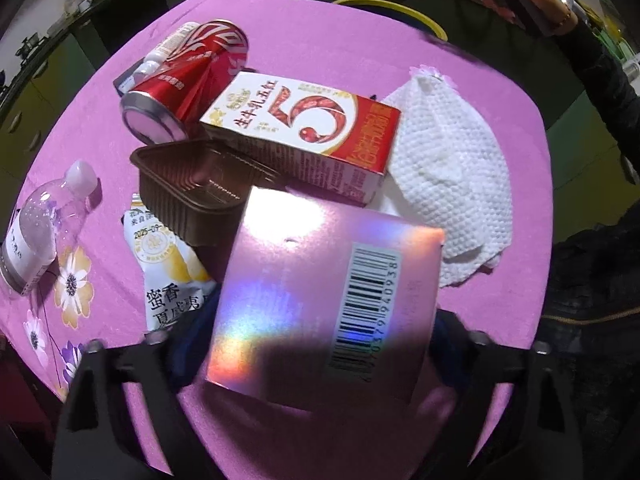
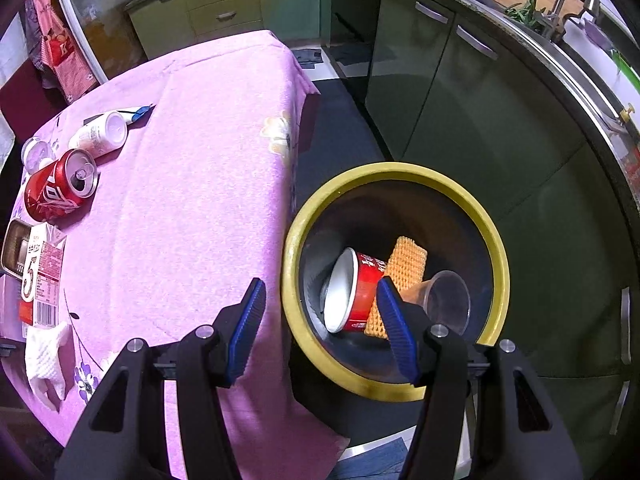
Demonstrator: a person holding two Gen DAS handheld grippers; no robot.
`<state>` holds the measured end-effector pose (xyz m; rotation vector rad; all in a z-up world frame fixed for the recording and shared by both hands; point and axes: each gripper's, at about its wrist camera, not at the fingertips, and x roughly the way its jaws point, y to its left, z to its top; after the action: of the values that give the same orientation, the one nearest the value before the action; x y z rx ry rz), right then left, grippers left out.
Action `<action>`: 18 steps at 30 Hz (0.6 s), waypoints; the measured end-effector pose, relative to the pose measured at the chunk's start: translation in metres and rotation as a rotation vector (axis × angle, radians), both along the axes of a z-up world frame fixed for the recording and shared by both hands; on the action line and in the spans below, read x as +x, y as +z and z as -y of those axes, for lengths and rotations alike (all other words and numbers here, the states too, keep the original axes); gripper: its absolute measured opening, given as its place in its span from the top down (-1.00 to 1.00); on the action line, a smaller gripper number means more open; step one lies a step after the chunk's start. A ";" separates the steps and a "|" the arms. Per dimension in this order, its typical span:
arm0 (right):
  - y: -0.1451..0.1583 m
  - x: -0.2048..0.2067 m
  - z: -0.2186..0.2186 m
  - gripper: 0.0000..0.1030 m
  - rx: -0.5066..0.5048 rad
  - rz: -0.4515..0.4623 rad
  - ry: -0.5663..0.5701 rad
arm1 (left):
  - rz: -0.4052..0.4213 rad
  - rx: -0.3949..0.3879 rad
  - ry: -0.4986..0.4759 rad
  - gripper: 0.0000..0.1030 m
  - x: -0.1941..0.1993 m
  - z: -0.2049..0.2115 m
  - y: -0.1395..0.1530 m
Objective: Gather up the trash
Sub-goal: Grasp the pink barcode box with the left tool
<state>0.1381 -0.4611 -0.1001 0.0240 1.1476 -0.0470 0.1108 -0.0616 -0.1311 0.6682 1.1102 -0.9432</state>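
Observation:
My left gripper (image 1: 316, 344) is shut on a shiny pink box (image 1: 328, 292) with a barcode, held above the pink tablecloth (image 1: 328, 52). Beyond it lie a crushed red can (image 1: 188, 76), a red-and-white milk carton (image 1: 308, 128), a brown plastic tray (image 1: 196, 176), a snack wrapper (image 1: 168, 268), a crumpled paper towel (image 1: 448, 184) and a clear bottle (image 1: 44, 228). My right gripper (image 2: 320, 304) is open and empty over the near rim of a yellow-rimmed bin (image 2: 496, 240). The bin holds a red paper cup (image 2: 352, 292), an orange waffle-pattern piece (image 2: 404, 264) and a clear plastic cup (image 2: 444, 300).
The bin stands on the floor beside the table's edge (image 2: 292, 184). Green kitchen cabinets (image 2: 460, 92) and a sink counter (image 2: 580, 40) curve behind it. A white bottle (image 2: 100, 134) lies at the far side of the table. The bin rim (image 1: 416, 12) shows beyond the table in the left wrist view.

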 end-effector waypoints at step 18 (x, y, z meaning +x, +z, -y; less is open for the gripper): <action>0.028 -0.024 -0.003 -0.11 0.051 0.092 0.025 | 0.051 -0.066 0.008 -0.43 -0.027 0.007 0.058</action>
<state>0.1137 -0.4586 -0.0720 0.0565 1.0568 0.0050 0.0842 -0.0685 -0.0729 0.6300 1.0313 -0.9466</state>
